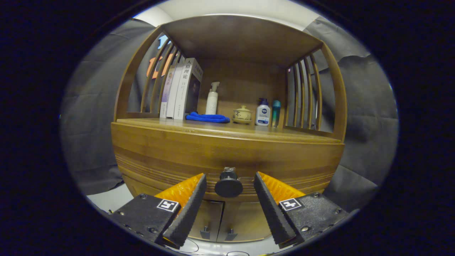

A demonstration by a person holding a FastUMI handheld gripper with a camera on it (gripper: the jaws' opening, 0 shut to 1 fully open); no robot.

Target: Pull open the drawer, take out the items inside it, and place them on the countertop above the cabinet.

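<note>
A wooden cabinet faces me, its drawer front [170,160] closed under the countertop [249,133]. A round black knob [228,185] sticks out of the drawer's middle. My gripper [230,179] is open, and the knob sits between the two orange-and-black fingers [193,199] near their tips, with a gap on each side. Neither finger touches it. The drawer's contents are hidden.
On the countertop stand several books [183,89], a folded blue cloth [208,117], a white pump bottle [212,99], a small lidded ceramic pot [242,114], a white lotion bottle [263,113] and a teal tube [276,113]. Slatted side rails and a roof enclose it. Two small doors [220,220] sit below the drawer.
</note>
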